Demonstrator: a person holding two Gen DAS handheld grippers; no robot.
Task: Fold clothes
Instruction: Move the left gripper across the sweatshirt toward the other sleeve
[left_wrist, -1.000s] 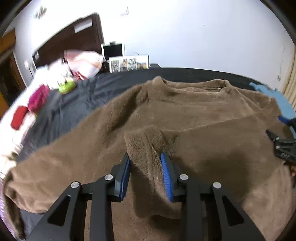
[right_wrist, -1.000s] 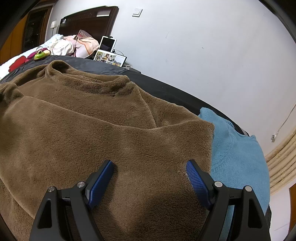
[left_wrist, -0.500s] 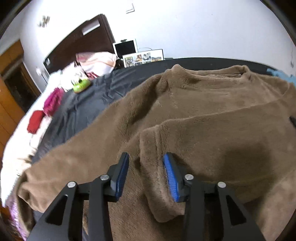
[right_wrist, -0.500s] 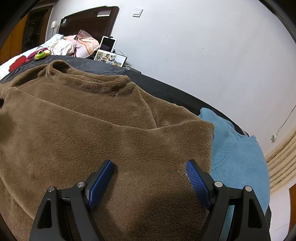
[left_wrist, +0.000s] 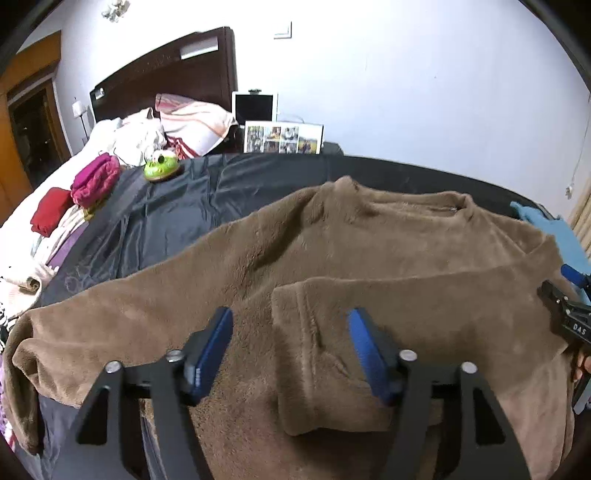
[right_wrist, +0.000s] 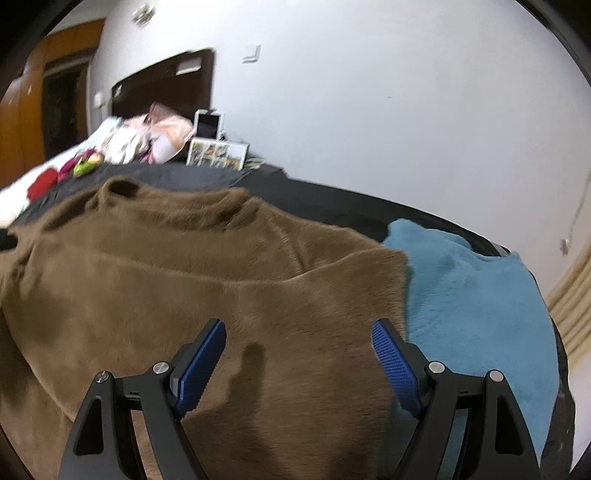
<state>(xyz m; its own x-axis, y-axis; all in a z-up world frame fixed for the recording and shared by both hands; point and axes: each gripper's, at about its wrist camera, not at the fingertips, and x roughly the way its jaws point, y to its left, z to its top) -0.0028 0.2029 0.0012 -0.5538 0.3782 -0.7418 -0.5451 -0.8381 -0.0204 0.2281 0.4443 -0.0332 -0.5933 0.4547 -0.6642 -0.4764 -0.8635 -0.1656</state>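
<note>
- Jaws of our left gripper (left_wrist: 290, 341) are opening, their blue pads (left_wrist: 364, 343) clear of the cloth; the corner of a folded-over panel (left_wrist: 332, 354) of the brown fleece sweater (left_wrist: 369, 236) lies between them, not pinched.
- Our right gripper (right_wrist: 299, 354) is spread wide, empty, with the sweater's right edge just under and ahead of it.
- Ahead of both tools the sweater lies flat on the dark sheet (left_wrist: 192, 206), collar (left_wrist: 406, 201) farthest away, one sleeve (left_wrist: 74, 332) trailing off left of the left gripper.
- Just right of the right gripper lies a blue garment (right_wrist: 472, 295), touching the sweater's edge.
- We judge the fleece soft, thick and floppy (not slippery, probably light); it should be taken at a hem corner or sleeve cuff, both layers pinched together.
</note>
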